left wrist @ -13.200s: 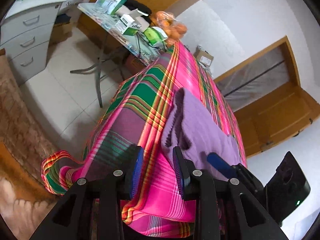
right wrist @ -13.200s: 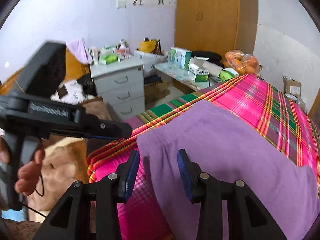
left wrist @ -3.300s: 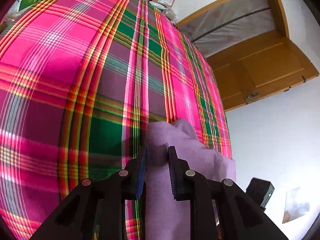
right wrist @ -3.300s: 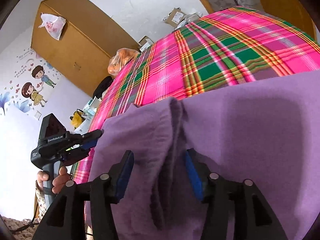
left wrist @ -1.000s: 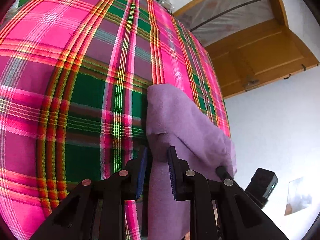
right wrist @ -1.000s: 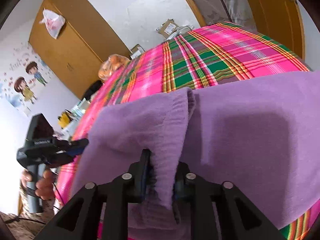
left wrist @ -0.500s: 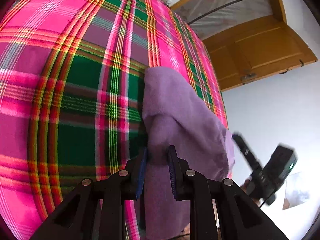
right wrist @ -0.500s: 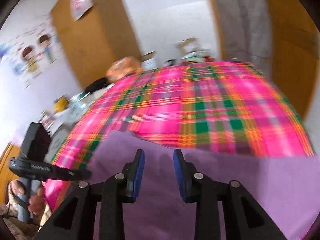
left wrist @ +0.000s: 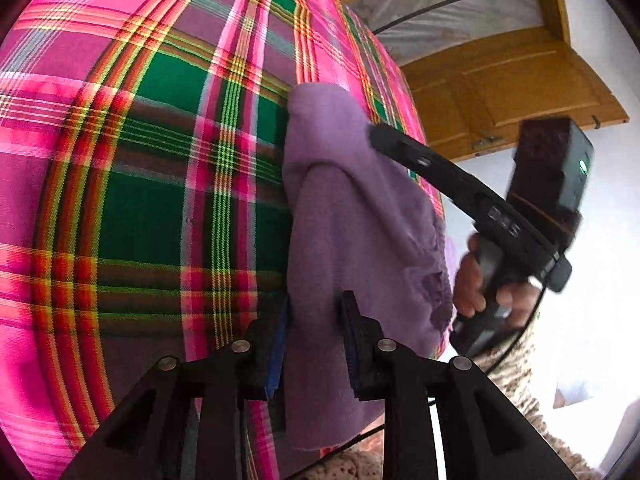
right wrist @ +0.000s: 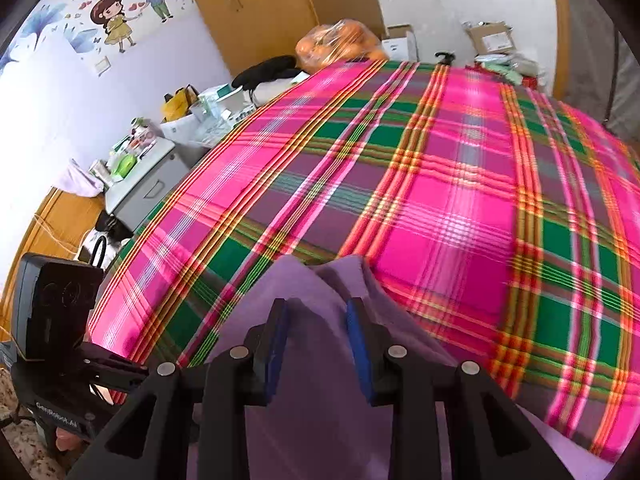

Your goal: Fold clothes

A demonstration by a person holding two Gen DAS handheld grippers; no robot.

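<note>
Only the left wrist view shows the opening left gripper (left wrist: 314, 334) straddling the purple garment (left wrist: 352, 216); right gripper (right wrist: 316, 334) gapes above it.

Left tongs (left wrist: 314, 336) opening, pointing downward, right tongs (right wrist: 316, 332) parted, right hand (left wrist: 486, 288) gripping their handle

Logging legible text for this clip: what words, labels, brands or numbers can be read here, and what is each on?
"GenRobot.AI": white print on the handle of the left gripper.
Raised letters on the body of the right gripper: too blurred to read.
Label on the cardboard box beyond the bed: too small to read.
Print on the green-and-white boxes: too small to read.
</note>
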